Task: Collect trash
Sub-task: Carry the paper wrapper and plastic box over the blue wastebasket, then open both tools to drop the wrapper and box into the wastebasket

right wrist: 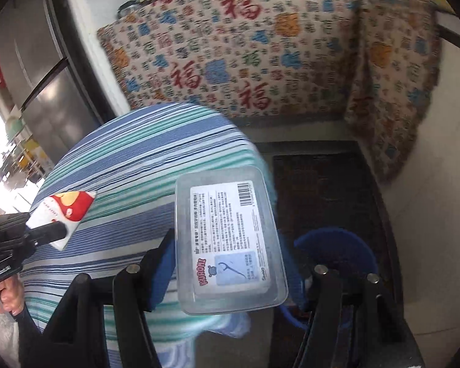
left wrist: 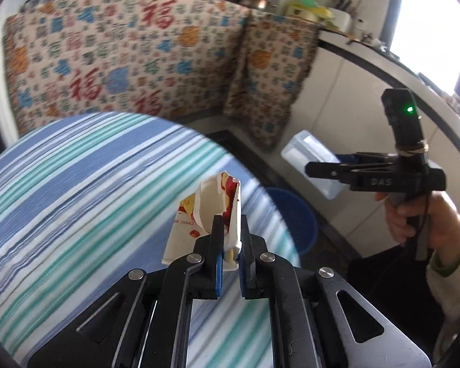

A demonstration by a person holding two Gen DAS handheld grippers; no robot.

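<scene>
Striped in blue, teal and white, the cloth-covered round table (left wrist: 76, 184) fills the foreground of a small kitchen, with a quilt printed in red characters (left wrist: 122, 55) draped over the counter behind it. We hold 2 pieces of trash, 1 in each tool, both lifted clear of the tabletop. Our left gripper (left wrist: 230, 233) is pinched tight on a torn paper cup (left wrist: 205, 214) printed red and yellow, which stands up from the jaws above the table's right edge. Our right gripper (right wrist: 236, 263) is clamped on a clear plastic floss-pick box (right wrist: 230, 242), its pads pressing the 2 long sides, the box's long axis running straight out along the fingers and its label facing the camera.

What the coming move turns on, as we judge it, is the blue bin (right wrist: 337, 257) on the dark floor (right wrist: 322, 184) just past the table's right edge. In the right wrist view it lies directly below and slightly right of the box, so the right hand is the nearer; the cup sits left of it, over the cloth, and would have to cross the table's edge first.
</scene>
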